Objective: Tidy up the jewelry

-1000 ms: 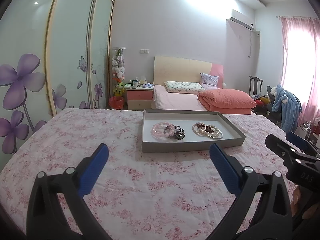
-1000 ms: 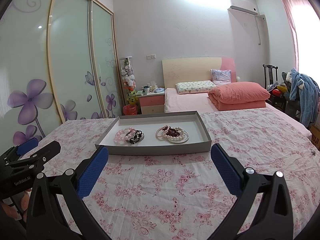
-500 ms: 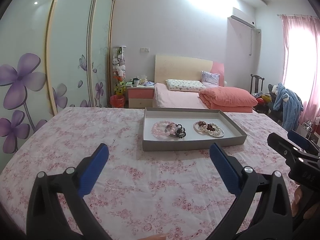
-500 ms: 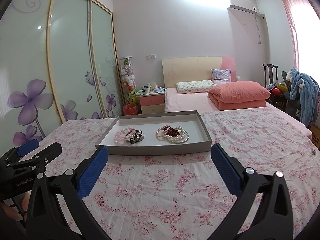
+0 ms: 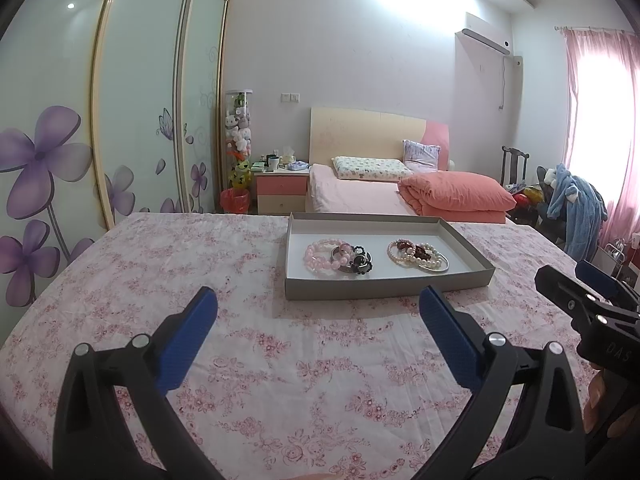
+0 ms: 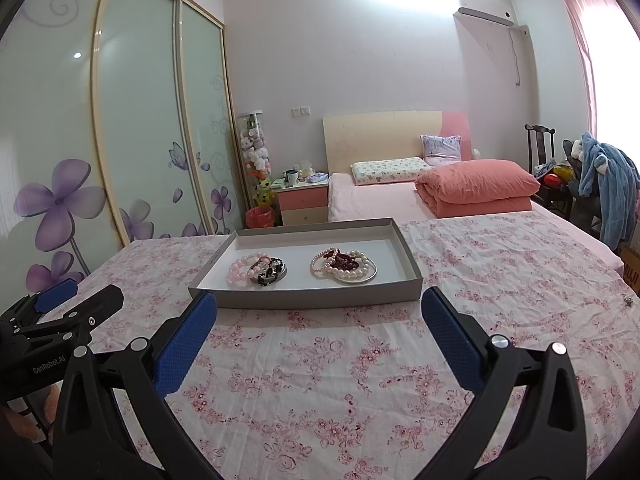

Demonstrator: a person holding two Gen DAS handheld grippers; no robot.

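Two small heaps of jewelry lie in a shallow grey tray (image 5: 387, 289) with a white floor, set on a floral pink bedcover (image 5: 280, 360). The left heap is a pink bead bracelet (image 5: 316, 256) touching a dark beaded bracelet (image 5: 360, 262) and a pale bangle; the right heap is a pearl strand (image 5: 404, 255) tangled with dark red beads (image 6: 340, 258) and a thin silver bangle (image 6: 360, 276). The two heaps sit apart, with bare tray floor between them, both toward the near half of the tray.

The left gripper (image 5: 318, 308) hovers over the bedcover short of the tray's near wall, its blue-padded fingers spread wide and holding nothing. The right gripper (image 6: 318, 308) is likewise spread wide and empty, just short of the tray, which sits almost centred between its fingers. Each gripper shows at the edge of the other's view, side by side.

Beyond the tray stands a bed with a folded salmon quilt (image 5: 456, 194) and pillows, a pink nightstand (image 5: 282, 194), and a wardrobe (image 5: 120, 100) with purple flowers on frosted doors
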